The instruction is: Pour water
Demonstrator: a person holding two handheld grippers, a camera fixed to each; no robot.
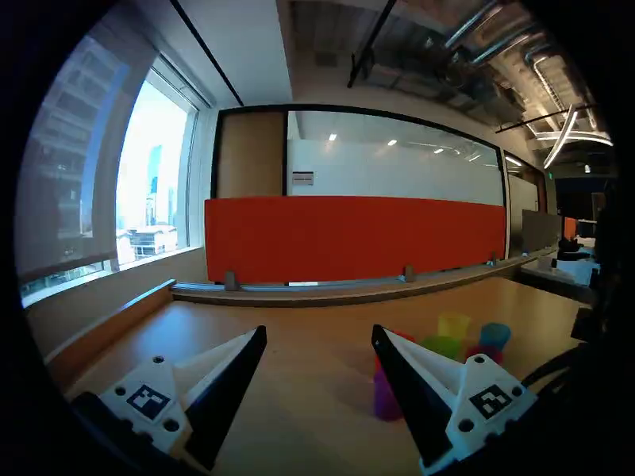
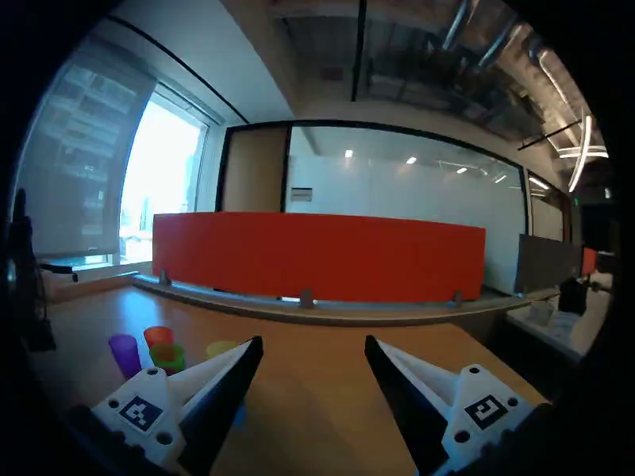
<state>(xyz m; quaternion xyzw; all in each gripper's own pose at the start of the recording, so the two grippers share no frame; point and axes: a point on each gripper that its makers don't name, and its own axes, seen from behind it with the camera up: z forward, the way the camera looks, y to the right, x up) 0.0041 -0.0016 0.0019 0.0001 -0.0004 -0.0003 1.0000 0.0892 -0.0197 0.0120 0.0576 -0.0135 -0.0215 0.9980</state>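
Smooth wooden desk (image 1: 317,412), translucent plastic cups (image 1: 454,327) clustered, left gripper (image 1: 318,329) and right gripper (image 2: 313,339) fingers spread, empty.

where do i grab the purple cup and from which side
Take the purple cup by its side wall, just under the rim, since it stands upright with the open end up. In the right gripper view, come from its left, pinching front and back: the red cup and green cup stand close on its right, while its left looks free.
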